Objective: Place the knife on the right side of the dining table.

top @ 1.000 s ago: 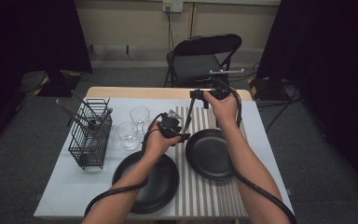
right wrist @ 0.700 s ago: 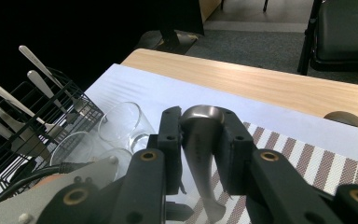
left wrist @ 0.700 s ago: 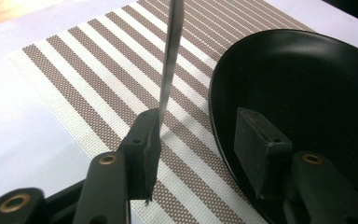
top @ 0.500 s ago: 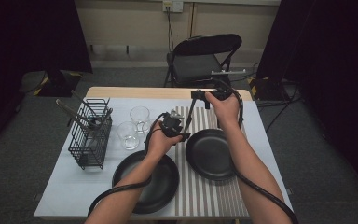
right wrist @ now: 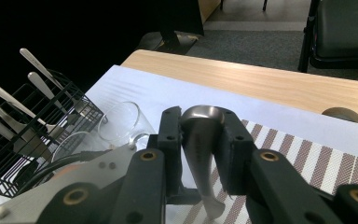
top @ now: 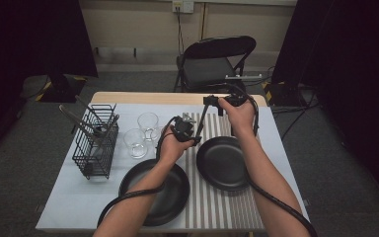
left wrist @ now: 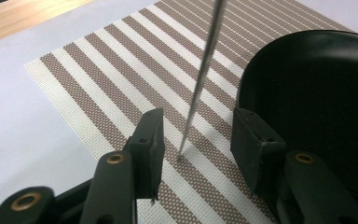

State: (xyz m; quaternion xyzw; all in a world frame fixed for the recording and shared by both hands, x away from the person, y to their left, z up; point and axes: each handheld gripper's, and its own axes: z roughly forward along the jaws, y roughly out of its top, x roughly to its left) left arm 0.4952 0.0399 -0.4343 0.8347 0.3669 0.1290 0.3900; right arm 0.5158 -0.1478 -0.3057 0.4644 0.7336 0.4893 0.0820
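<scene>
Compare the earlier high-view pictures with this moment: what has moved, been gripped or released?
Little has moved. The left gripper has just been closing its jaws around the lower end of the spoon; the handle stands between them, not yet pinched. The right gripper stays shut on the spoon's bowl end. Both black plates, the glasses and the cutlery basket are unchanged.

High view overhead; both close views share the striped mat point(left wrist: 121, 70) — low, near.
</scene>
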